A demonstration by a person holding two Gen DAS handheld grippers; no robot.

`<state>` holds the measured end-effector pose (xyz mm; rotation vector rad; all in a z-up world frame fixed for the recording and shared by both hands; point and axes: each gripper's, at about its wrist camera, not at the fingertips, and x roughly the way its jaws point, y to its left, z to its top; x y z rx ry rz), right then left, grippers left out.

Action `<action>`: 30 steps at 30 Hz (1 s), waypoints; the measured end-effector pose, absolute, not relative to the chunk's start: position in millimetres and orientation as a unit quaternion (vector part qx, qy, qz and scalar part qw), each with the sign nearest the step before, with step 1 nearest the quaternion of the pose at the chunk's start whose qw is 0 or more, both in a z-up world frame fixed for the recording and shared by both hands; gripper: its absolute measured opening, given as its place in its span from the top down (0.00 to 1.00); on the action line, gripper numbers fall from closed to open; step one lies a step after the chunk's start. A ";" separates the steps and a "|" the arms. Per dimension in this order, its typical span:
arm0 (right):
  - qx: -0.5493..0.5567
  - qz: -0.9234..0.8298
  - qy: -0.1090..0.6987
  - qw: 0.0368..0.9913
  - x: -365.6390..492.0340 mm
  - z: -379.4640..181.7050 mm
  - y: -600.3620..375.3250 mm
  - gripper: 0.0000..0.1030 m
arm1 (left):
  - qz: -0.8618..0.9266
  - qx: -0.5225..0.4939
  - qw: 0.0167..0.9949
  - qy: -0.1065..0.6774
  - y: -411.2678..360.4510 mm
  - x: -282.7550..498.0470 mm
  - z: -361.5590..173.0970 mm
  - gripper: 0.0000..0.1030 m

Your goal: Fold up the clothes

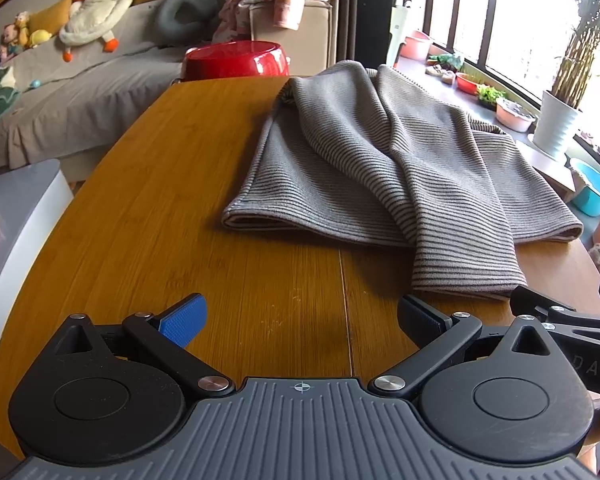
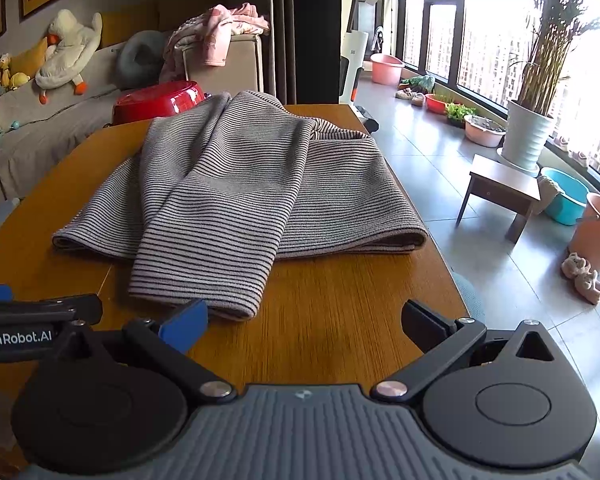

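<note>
Striped top (image 2: 236, 184) lies partly folded mid-surface (image 1: 204, 200), sleeve (image 2: 204, 264) trailing nearest. Soft, limp, light knit; best pinched at hem corners. Both grippers' jaws open, empty: left (image 1: 300, 320), right (image 2: 304, 324).

The left gripper (image 1: 302, 318) hovers low over the near edge of the worktop (image 1: 180, 208), jaws spread wide and holding nothing. The right gripper (image 2: 304, 322) hangs just beside it, level with it, toward the worktop's near right corner, jaws equally wide apart and empty.
</note>
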<state>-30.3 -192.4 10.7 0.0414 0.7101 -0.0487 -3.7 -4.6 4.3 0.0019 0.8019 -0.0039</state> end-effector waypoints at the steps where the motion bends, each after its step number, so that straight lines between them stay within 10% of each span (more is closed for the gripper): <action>1: 0.020 -0.023 0.348 0.937 -30.1 10.6 -192.4 0.00 | -0.002 0.001 0.920 0.391 -4.7 -3.9 4.0 0.00; 30: 0.017 -0.026 0.349 0.936 -29.8 8.8 -193.4 0.00 | -0.002 0.001 0.919 0.395 -4.8 -3.2 2.3 0.00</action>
